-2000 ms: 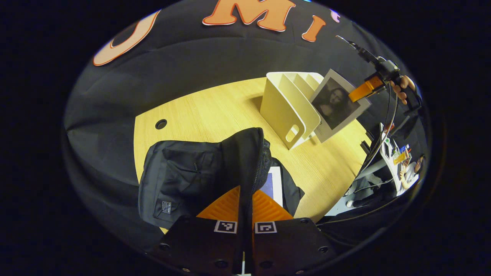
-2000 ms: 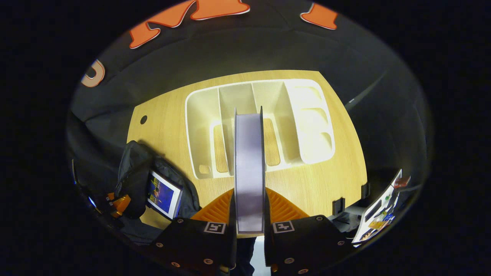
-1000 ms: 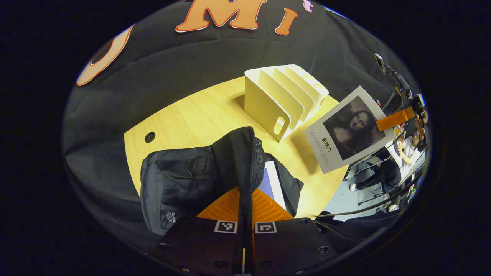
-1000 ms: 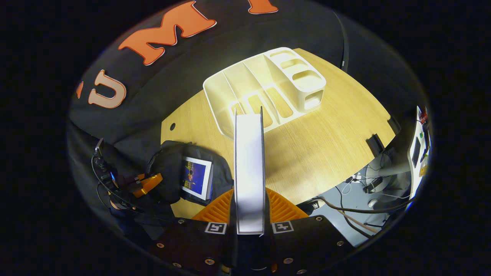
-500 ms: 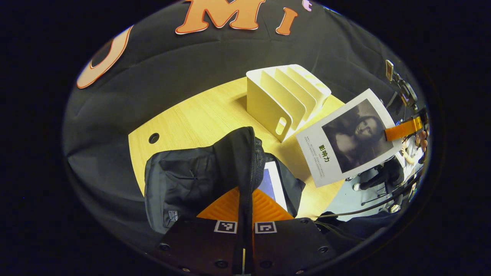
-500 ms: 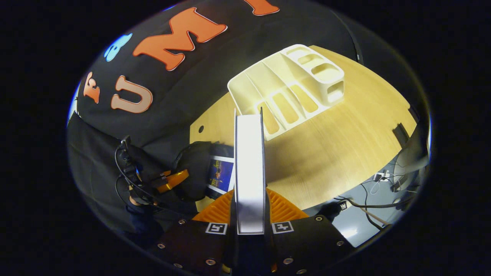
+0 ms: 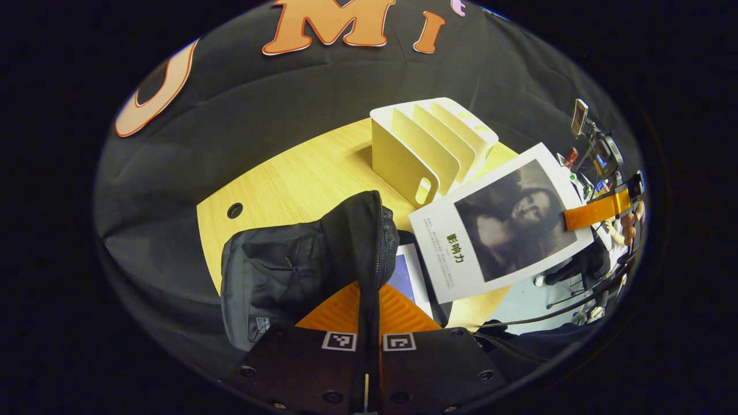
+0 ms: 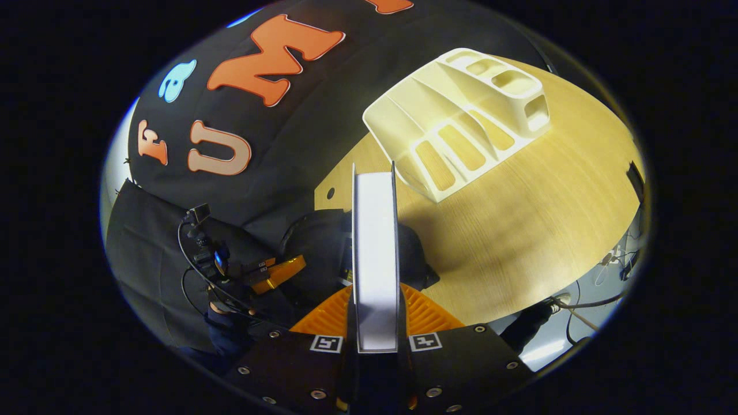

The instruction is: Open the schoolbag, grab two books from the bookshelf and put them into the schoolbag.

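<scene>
while the left gripper [image 7: 369,323] keeps its fingers pinched tight on the raised flap of the schoolbag [image 7: 300,259], holding the mouth open, the second book [image 7: 501,222] has swung from beside the bookshelf [image 7: 429,150] to a place just above the schoolbag's open side, carried by the right gripper [image 8: 375,328], whose fingers clamp the book's two covers with the page edge facing the camera. a first book [image 7: 410,271] already lies inside the schoolbag, part of its cover showing in the mouth, so by my reading the task is near its last step: lowering this second book in. the bookshelf, now with no books standing in its slots, sits well behind the schoolbag on the table [image 7: 300,178]. as for room, the schoolbag lies near the table's front edge, and the book's lower corner hangs close to that edge and to the bag's rim; the opening looks narrow beside the held flap, so the book likely has to tilt and slide in alongside the first one. open tabletop lies between the schoolbag and the bookshelf.
</scene>
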Motion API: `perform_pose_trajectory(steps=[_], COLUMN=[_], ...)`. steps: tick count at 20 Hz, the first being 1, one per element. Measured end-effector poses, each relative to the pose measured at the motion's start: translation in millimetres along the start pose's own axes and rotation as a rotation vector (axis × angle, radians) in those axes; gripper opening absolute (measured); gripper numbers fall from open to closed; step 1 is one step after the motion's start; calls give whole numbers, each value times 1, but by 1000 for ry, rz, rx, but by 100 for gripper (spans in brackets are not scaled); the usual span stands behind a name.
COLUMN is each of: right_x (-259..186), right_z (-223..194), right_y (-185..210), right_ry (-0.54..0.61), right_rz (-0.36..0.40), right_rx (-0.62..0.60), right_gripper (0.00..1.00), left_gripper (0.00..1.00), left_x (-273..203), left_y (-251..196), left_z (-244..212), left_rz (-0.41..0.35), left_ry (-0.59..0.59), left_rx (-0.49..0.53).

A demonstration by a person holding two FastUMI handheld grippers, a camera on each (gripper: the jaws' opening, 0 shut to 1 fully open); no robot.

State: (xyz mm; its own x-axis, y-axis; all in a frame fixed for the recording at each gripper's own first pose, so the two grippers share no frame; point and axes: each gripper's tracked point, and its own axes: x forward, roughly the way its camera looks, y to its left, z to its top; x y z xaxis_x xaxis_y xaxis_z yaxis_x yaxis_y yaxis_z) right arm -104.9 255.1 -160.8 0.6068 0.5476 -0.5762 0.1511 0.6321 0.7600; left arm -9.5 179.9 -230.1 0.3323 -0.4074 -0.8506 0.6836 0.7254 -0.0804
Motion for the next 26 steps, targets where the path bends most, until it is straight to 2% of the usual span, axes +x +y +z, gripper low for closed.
perform_pose_trajectory(steps=[9, 21, 26], right_x=[65, 144, 174], right_z=[-12, -38, -42], right_y=[19, 39, 53], right_ry=[21, 54, 51], right_rz=[138, 236, 261], right_rx=[103, 184, 174], right_gripper=[27, 27, 27], left_gripper=[3, 3, 3], left_x=[3, -4, -14], left_y=[0, -7, -35], left_z=[1, 13, 28], left_rz=[-6, -46, -51], left_ry=[-16, -47, -55], left_rx=[-11, -36, -11])
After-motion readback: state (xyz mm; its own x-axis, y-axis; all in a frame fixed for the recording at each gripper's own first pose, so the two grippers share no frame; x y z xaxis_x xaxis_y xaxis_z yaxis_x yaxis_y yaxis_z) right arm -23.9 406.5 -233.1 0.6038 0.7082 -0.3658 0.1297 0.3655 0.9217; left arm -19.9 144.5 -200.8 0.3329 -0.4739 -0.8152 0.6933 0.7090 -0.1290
